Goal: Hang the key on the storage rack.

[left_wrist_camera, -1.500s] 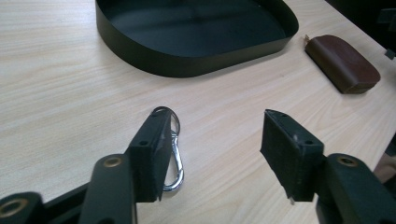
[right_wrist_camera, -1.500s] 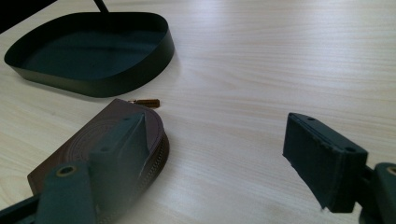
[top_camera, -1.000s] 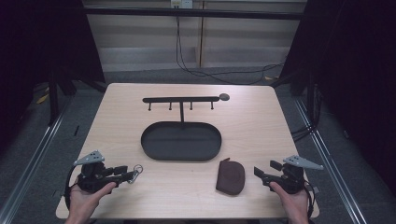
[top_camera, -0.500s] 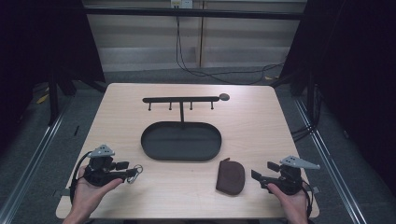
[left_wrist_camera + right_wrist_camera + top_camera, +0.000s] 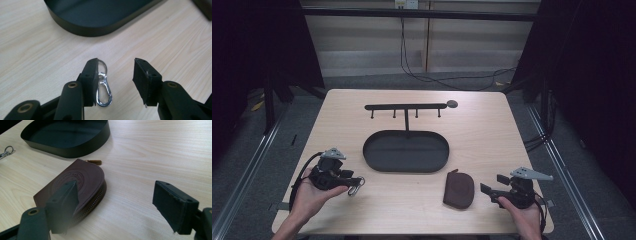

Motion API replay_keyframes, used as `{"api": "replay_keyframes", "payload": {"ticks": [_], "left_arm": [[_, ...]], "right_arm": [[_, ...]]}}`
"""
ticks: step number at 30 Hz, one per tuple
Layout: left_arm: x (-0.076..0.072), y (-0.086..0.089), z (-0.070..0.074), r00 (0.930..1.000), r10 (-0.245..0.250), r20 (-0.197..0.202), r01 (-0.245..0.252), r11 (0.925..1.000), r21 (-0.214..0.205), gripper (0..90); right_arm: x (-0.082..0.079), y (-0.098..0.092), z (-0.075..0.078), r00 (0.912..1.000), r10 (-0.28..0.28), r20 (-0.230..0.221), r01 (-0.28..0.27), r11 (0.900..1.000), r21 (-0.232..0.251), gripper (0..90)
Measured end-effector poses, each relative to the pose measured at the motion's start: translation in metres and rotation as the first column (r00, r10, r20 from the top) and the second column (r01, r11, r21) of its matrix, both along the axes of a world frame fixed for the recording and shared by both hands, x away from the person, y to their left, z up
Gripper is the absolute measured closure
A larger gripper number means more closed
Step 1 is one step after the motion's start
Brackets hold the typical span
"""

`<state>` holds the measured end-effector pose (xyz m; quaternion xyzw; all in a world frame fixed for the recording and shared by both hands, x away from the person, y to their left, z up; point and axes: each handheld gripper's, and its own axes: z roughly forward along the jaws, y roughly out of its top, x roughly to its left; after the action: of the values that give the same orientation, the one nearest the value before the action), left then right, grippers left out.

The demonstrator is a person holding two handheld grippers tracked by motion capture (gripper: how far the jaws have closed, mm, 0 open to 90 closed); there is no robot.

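Observation:
A silver snap clip with a key ring [image 5: 102, 85] lies on the wooden table, close against the inner side of one jaw of my left gripper [image 5: 115, 67]. That gripper is open around the clip and shows at the front left [image 5: 349, 179]; the clip [image 5: 355, 186] is at its tips. A brown zipped leather pouch [image 5: 459, 189] lies flat at the front, right of centre. My right gripper [image 5: 493, 183] is open just right of it. In the right gripper view the pouch [image 5: 75, 182] sits partly behind one jaw, and the gap of the gripper [image 5: 116, 187] holds only bare table.
A black oval tray [image 5: 406, 171] sits mid-table, its wall near both grippers [image 5: 95, 30] [image 5: 72, 148]. Behind it stands a black rack with hooks [image 5: 406, 106]. Bare wood lies between pouch and clip. The front table edge is close under both hands.
My left gripper has shifted right and a little away from the person, bringing its jaws around the clip. The right gripper has barely moved. Pouch and clip lie where they were.

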<state>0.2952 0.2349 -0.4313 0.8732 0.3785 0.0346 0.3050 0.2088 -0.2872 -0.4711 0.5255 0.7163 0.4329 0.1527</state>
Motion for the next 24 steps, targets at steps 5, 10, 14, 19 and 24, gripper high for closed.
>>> {"api": "replay_keyframes", "payload": {"ticks": [5, 10, 14, 19, 24], "left_arm": [[0.009, -0.003, 0.004, 0.9997, -0.009, -0.022, 0.010, 0.9985, 0.054, 56.4], [0.014, -0.006, 0.007, 0.9992, -0.027, -0.031, 0.029, 0.9972, 0.069, 58.5], [0.022, -0.008, 0.005, 0.9968, -0.042, -0.068, 0.049, 0.9943, 0.094, 61.5], [0.031, -0.015, -0.001, 0.9906, -0.055, -0.125, 0.073, 0.9869, 0.144, 62.6], [0.036, -0.019, -0.007, 0.9854, -0.057, -0.160, 0.085, 0.9804, 0.177, 61.8]], "right_arm": [[0.001, 0.000, -0.001, 0.9999, 0.000, -0.015, 0.000, 1.0000, 0.009, 20.2], [0.000, 0.000, -0.001, 0.9999, 0.005, -0.014, -0.005, 1.0000, 0.008, 20.6], [0.001, 0.001, -0.001, 0.9998, 0.015, -0.015, -0.015, 0.9999, -0.001, 21.5], [0.002, 0.001, -0.001, 0.9996, 0.020, -0.022, -0.020, 0.9998, 0.002, 21.5], [0.002, 0.001, -0.002, 0.9994, 0.025, -0.024, -0.025, 0.9997, -0.002, 21.4]]}}
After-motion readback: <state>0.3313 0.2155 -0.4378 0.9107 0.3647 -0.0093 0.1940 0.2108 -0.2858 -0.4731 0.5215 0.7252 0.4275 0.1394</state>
